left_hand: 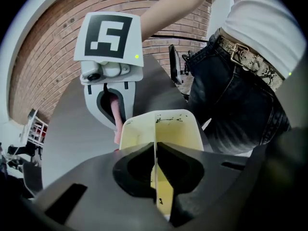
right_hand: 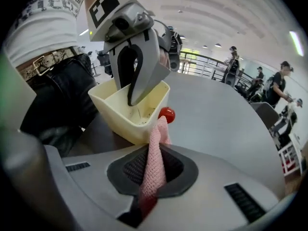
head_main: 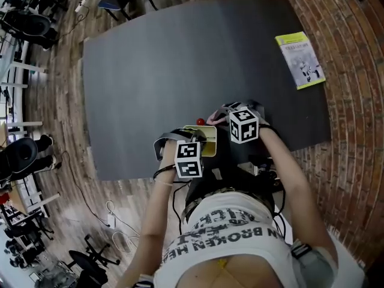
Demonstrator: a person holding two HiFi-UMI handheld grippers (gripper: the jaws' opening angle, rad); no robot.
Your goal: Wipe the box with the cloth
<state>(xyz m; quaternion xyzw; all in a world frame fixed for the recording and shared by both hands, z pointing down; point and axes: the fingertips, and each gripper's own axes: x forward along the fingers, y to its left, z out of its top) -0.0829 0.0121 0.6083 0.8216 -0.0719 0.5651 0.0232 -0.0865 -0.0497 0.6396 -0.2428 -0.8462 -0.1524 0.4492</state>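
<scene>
Jaws of the left gripper (left_hand: 155, 163) are pressed together on one thin wall of the box (left_hand: 166, 129), as its own view shows: one pad is inside and one outside. The box is cream-yellow and open-topped, with dark specks on its inner far wall. Beyond it hangs the right gripper (left_hand: 115, 113), pointing down, with a pink cloth (left_hand: 116, 121) pinched between its tips. The cloth runs down beside the box's outer corner. Grey table (left_hand: 72, 143) lies beneath. The person's dark jeans (left_hand: 231, 100) are close on the right.

Right gripper view — the jaws are clamped on the cloth, which stands up from between the pads in a narrow fold. The fold's free end lies against the box's near outer wall, just under the rim; actual contact cannot be confirmed. The left gripper comes down from above, its tips at the box wall. A small red ball (right_hand: 166, 114) sits just beside the box on the table.

Head view — the box is at the near edge of the table, right in front of the person, between the two grippers. A yellow-green booklet (head_main: 300, 59) lies well apart, at the table's far right.
</scene>
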